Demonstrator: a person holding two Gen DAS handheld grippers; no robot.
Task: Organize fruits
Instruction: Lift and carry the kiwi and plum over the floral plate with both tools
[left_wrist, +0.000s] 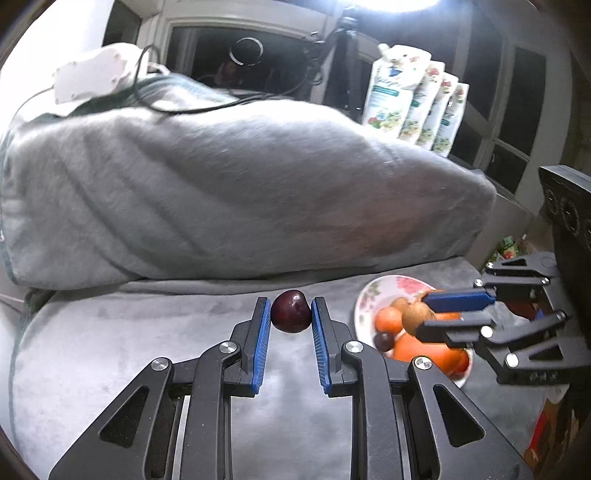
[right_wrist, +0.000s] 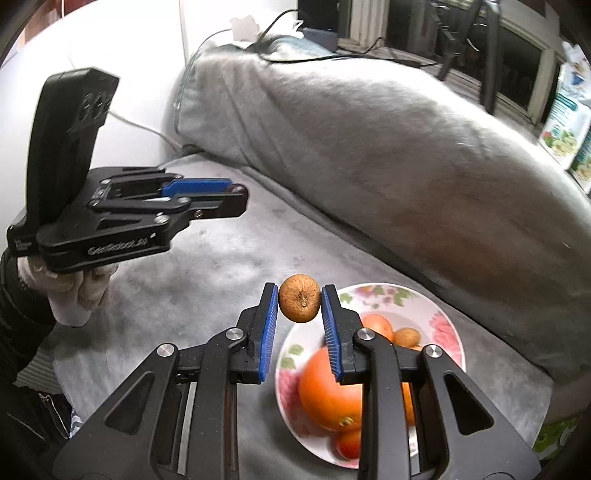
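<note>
Two hand-held grippers, each carrying one fruit clear of the grey plush blanket (left_wrist: 147, 332) that covers the work surface. Nearest in the left wrist view, the left gripper (left_wrist: 291, 314) has its blue ribbed pads (left_wrist: 261, 339) pressed against both sides of a small, glossy, dark red plum-like fruit (left_wrist: 291, 311); the jaws are narrowed to the fruit's width, with the fruit at the fingertips, so that little of it is hidden. In the right wrist view the right gripper (right_wrist: 299, 304) likewise pinches a small, round, rough-skinned brown fruit (right_wrist: 299, 298) between its blue pads, jaws closed down to the fruit, with the fruit's stem end facing the camera. Just beyond and beneath the right gripper lies the white shallow plate with a pink floral rim (right_wrist: 439, 325), resting on the blanket and holding the remaining fruit: a large orange (right_wrist: 325, 391), smaller orange-coloured fruits, and another brown fruit (right_wrist: 406, 336). Lifting one fruit of each kind out of the mixed plate suggests sorting by type, though no destination is visible. A white-gloved hand (right_wrist: 74, 291) holds the left gripper's handle. Farther back a bulky grey blanket-covered mound (left_wrist: 240, 192) borders the surface; behind it stand printed white refill pouches (left_wrist: 413, 99) against dark window panes.
</note>
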